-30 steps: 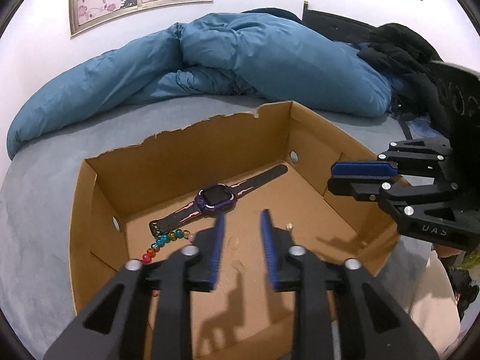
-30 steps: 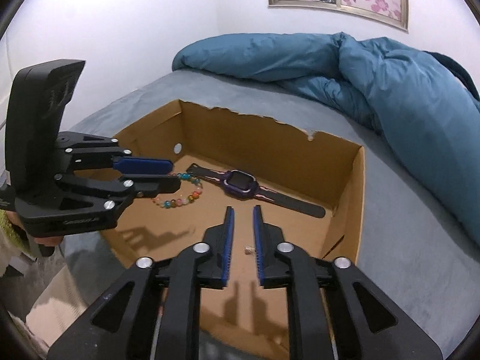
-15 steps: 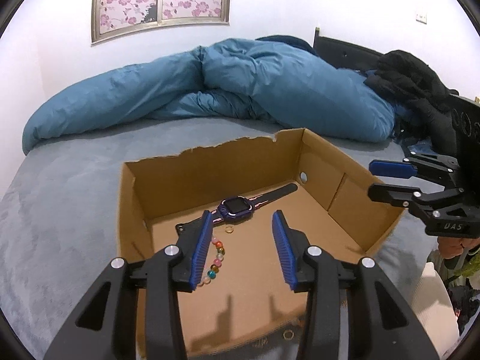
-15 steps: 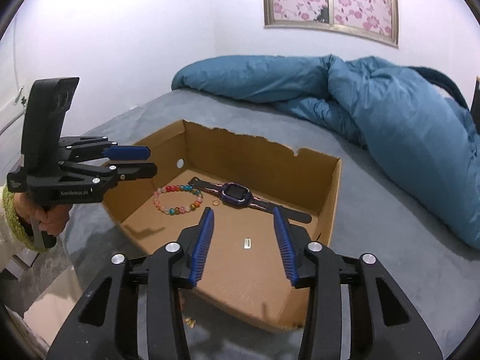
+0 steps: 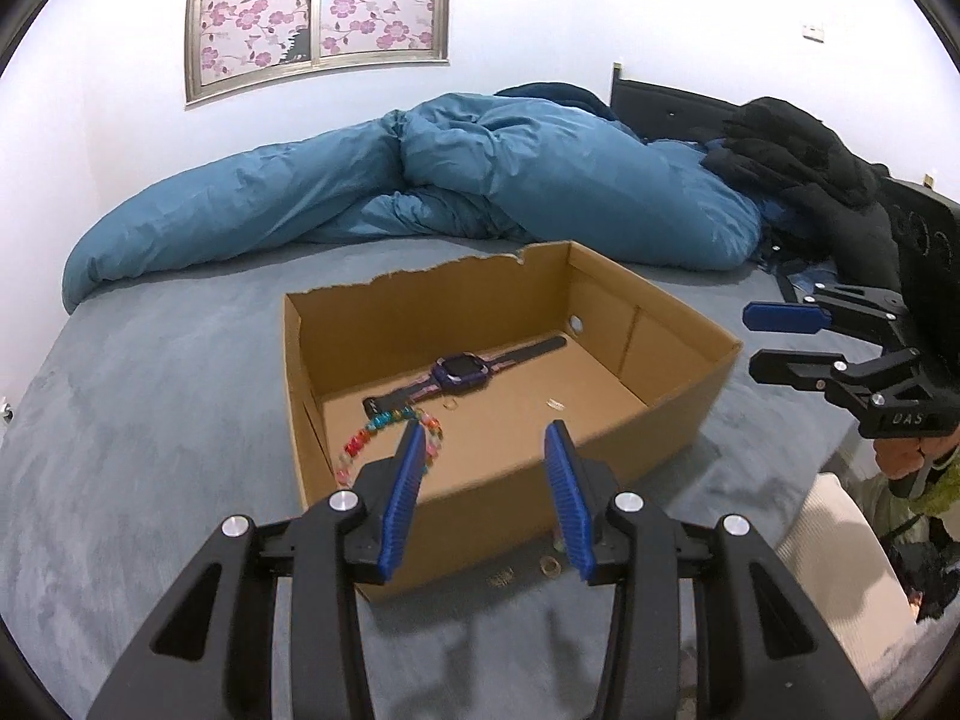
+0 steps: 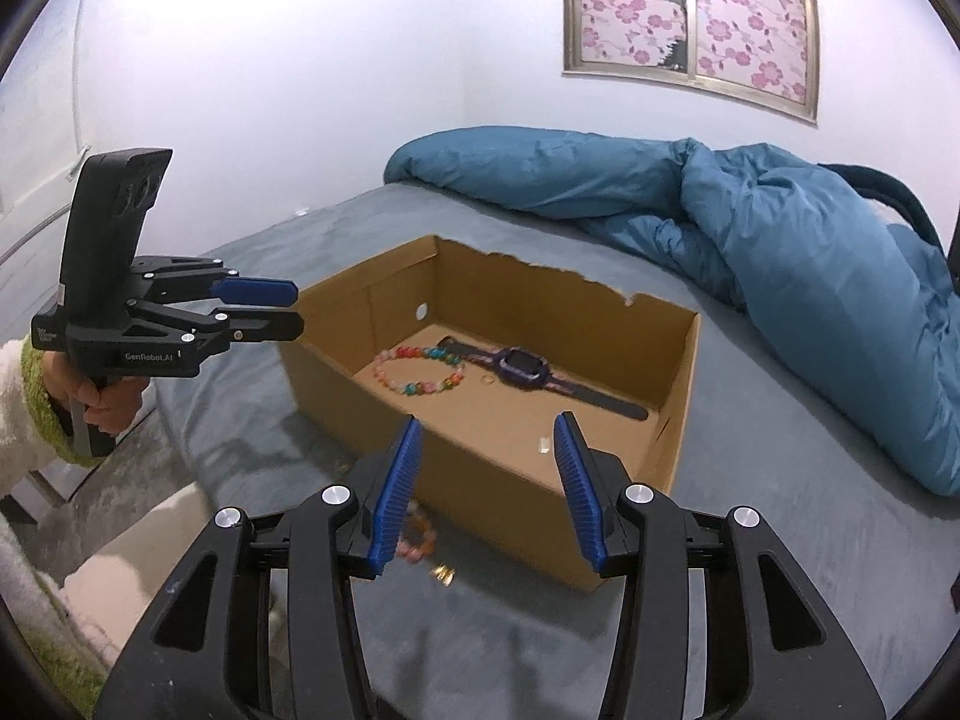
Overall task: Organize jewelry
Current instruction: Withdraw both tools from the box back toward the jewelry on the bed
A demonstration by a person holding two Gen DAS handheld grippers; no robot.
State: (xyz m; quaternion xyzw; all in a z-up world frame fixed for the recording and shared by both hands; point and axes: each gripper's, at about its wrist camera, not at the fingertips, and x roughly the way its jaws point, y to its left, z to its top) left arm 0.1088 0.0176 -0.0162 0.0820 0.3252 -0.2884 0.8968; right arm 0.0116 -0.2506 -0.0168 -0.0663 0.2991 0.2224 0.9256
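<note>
An open cardboard box is sat on the grey bed cover, top flaps torn off along the far edge. Inside it, a purple watch is laid flat with its strap stretched along the back wall, and a bracelet of coloured beads is curled up just beside the strap end, nearer the left corner. A small gold ring can be made out on the floor of the box between bracelet and watch face, and a tiny pale bit is lying on its own in the bare middle; what it is can't really be told.

Outside the box, on the cover by its near wall, a second beaded bracelet, pinkish and orange, and a couple of little gold pieces are left, with another gold ring seen from the left wrist view.

The left gripper is held spread apart with nothing between its blue pads, the box's near wall sitting just past its tips. Same for the right gripper: its jaws have just been opening, nothing is gripped, and the loose bracelet lies right under its left finger. A blue duvet is bunched up behind.
</note>
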